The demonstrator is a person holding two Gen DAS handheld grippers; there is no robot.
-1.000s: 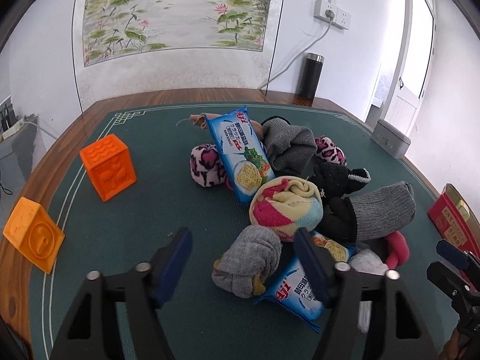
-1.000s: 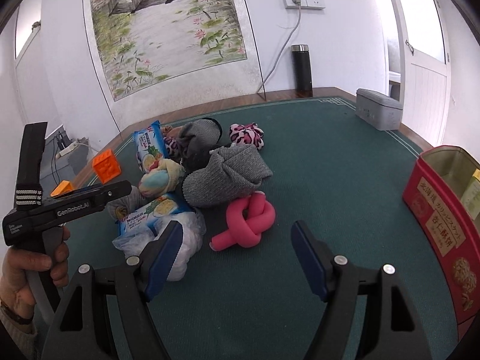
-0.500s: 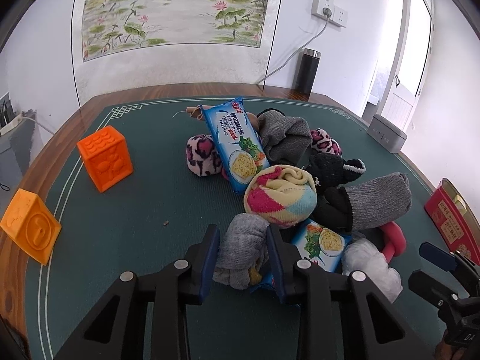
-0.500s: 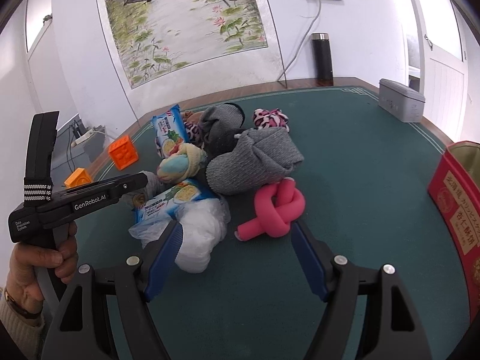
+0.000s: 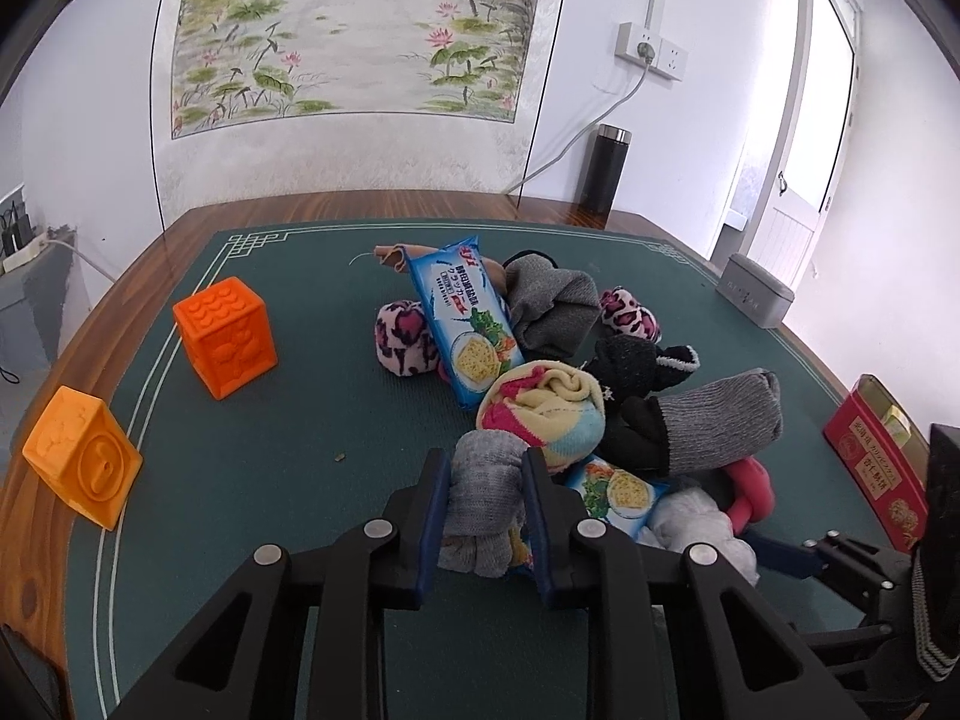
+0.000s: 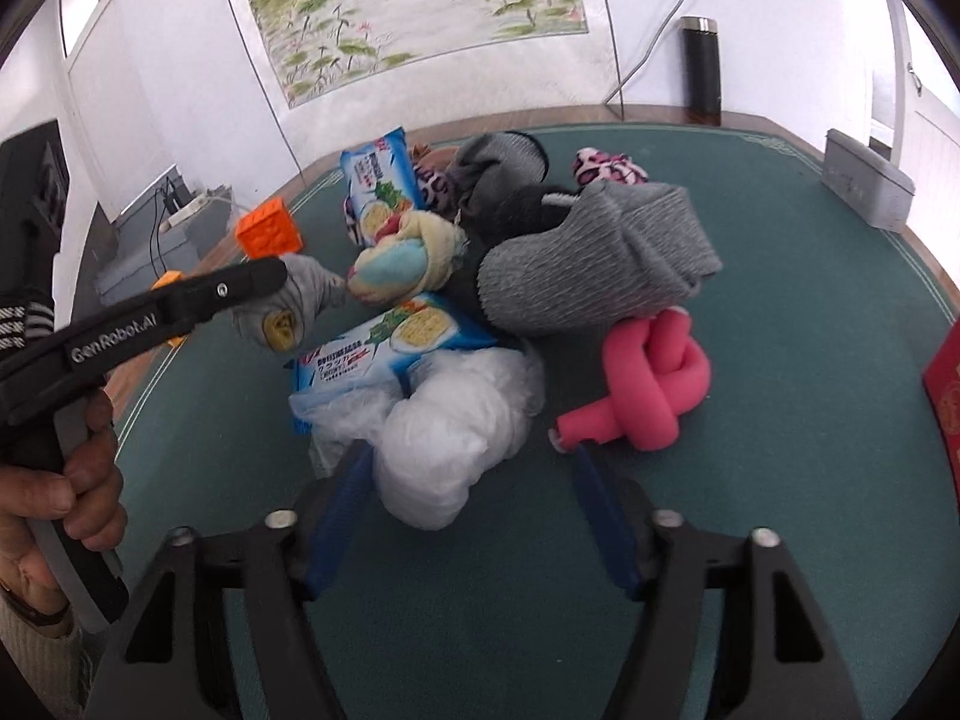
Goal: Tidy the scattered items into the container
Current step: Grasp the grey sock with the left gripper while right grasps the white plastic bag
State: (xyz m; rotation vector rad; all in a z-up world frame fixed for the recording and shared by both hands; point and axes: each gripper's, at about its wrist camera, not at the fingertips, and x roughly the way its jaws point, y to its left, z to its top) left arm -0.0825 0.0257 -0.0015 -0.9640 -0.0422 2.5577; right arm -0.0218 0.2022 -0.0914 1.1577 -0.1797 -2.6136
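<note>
While the left gripper (image 5: 485, 495) clamps the grey sock roll (image 5: 480, 498) at the pile's near edge on the counter (image 5: 288, 480), the right gripper (image 6: 468, 468) is closing around the white plastic bag (image 6: 444, 438), not yet pinching it.

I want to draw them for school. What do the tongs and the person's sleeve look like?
Both tongs are black frames with silver screws and blue pads: the left tongs, the right tongs. The left one's side says "GenRobot.AI" in white, with a black-and-white striped band. The hand on it wears a cream knitted sleeve.
</note>
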